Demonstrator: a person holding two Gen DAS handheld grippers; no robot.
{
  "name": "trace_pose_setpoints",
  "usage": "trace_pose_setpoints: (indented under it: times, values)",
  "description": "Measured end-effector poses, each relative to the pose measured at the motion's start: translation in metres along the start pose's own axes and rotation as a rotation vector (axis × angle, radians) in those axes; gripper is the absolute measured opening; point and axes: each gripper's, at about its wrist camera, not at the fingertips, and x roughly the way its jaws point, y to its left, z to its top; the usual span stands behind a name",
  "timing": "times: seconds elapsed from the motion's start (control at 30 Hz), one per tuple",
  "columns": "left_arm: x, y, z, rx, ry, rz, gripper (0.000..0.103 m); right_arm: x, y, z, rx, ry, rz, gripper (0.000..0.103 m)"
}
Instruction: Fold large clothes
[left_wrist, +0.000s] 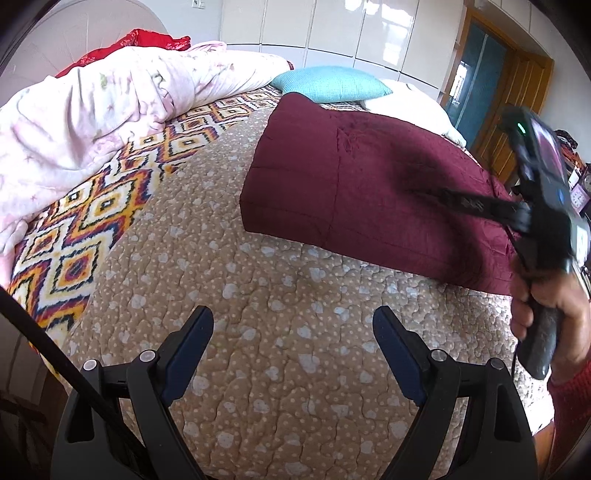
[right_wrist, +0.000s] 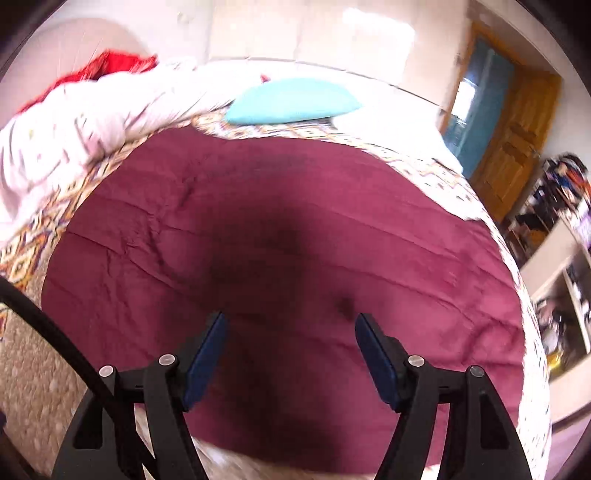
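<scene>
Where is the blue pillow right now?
The blue pillow lies at the far end of the bed, just behind the folded maroon garment, right of the pink quilt.

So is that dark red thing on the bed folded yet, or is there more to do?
It looks mostly done: the maroon garment lies as a neat rectangular block on the bedspread. Nothing is in hand; the left gripper and right gripper are both open and empty. At most a final tidy is left.

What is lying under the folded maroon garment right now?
The folded maroon garment rests on the tan quilted bedspread, its far end over the diamond-patterned blanket. Anything directly beneath is covered.
</scene>
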Motion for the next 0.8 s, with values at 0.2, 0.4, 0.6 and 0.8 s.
trace_pose_setpoints:
  times: [0.2, 0.4, 0.6, 0.8]
  values:
    - [-0.015, -0.012, -0.002, 0.035, -0.028, 0.008, 0.087, 0.019, -0.093, -0.051, 0.234, 0.119, -0.031, 0.075]
    - [-0.024, -0.025, -0.005, 0.062, -0.038, 0.009, 0.087, -0.021, -0.13, -0.083, 0.265, 0.083, -0.096, 0.076]
    - [-0.033, -0.043, -0.01, 0.109, -0.05, 0.005, 0.087, -0.065, -0.131, -0.109, 0.222, 0.043, -0.111, 0.076]
    - [-0.038, -0.055, -0.015, 0.142, -0.063, 0.016, 0.087, -0.098, -0.109, -0.131, 0.18, 0.026, -0.082, 0.076]
